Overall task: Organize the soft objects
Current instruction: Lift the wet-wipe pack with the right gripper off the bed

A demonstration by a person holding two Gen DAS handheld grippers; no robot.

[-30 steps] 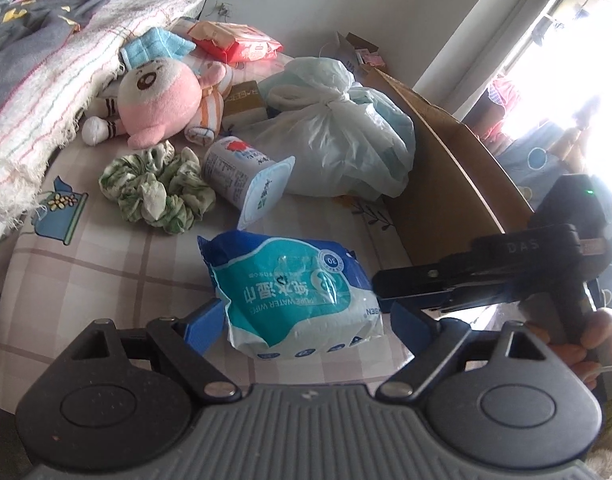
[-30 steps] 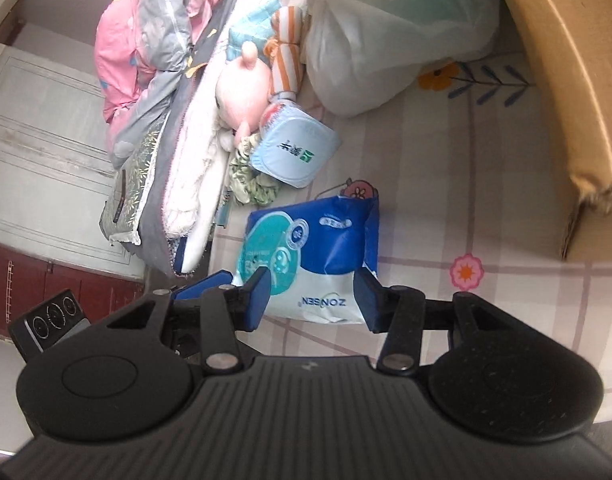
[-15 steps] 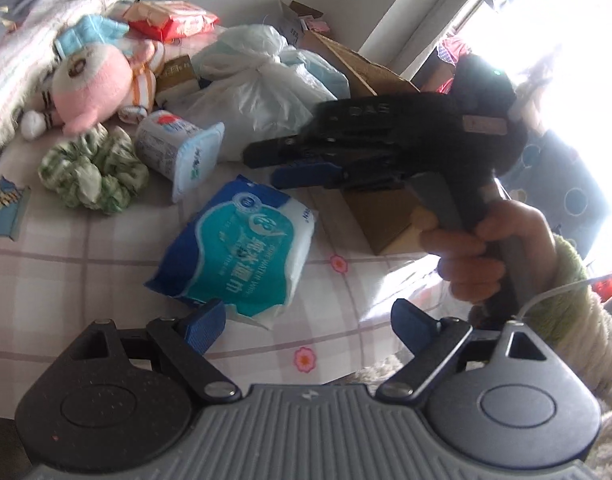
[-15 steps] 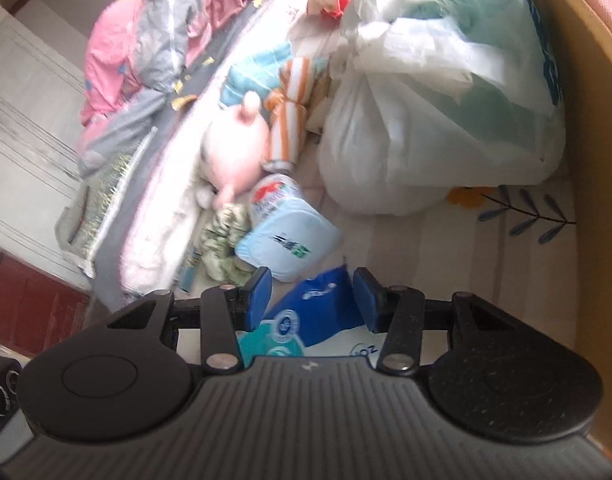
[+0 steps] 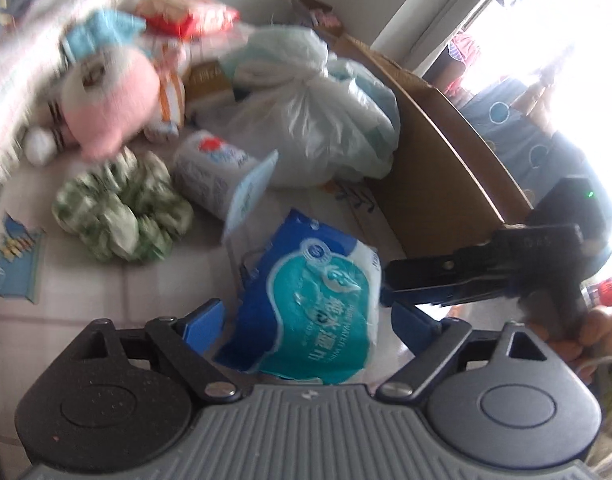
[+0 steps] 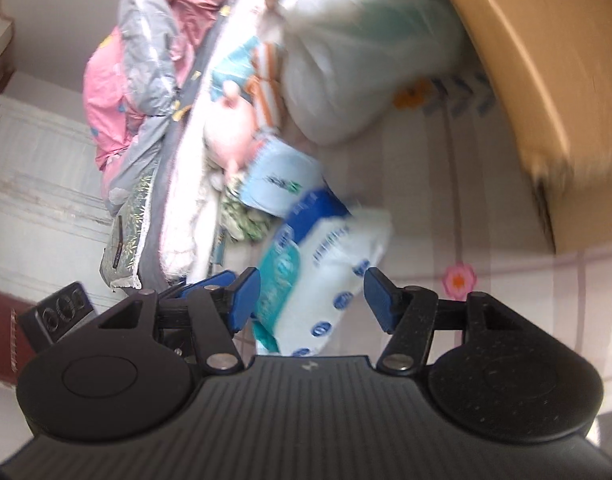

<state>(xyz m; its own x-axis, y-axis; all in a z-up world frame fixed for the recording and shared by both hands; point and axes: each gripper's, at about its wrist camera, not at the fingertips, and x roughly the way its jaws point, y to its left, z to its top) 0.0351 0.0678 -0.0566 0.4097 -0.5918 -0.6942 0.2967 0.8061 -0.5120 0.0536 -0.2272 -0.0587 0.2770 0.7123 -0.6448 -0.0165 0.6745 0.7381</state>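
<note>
Left wrist view: wet-wipes pack (image 5: 314, 312) lies near on the bedsheet (image 5: 85, 300), between the wide-open left gripper (image 5: 306, 320). Right gripper (image 6: 312, 294) jaws just opened, pack between, not pinched. Soft, light, slick film; grip across the middle.

Wipes pack (image 5: 314, 304) nearest; tub (image 5: 221, 172) behind it, scrunchie (image 5: 117, 208) left of tub, plush (image 5: 105, 100) behind scrunchie, bag (image 5: 314, 116) and box (image 5: 438, 160) right.

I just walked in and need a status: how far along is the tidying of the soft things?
Nothing looks sorted yet. In hand: both open grippers, left and right, flank the wet-wipes pack, ungripped. Left: plush toy, green scrunchie, tied plastic bag.
</note>
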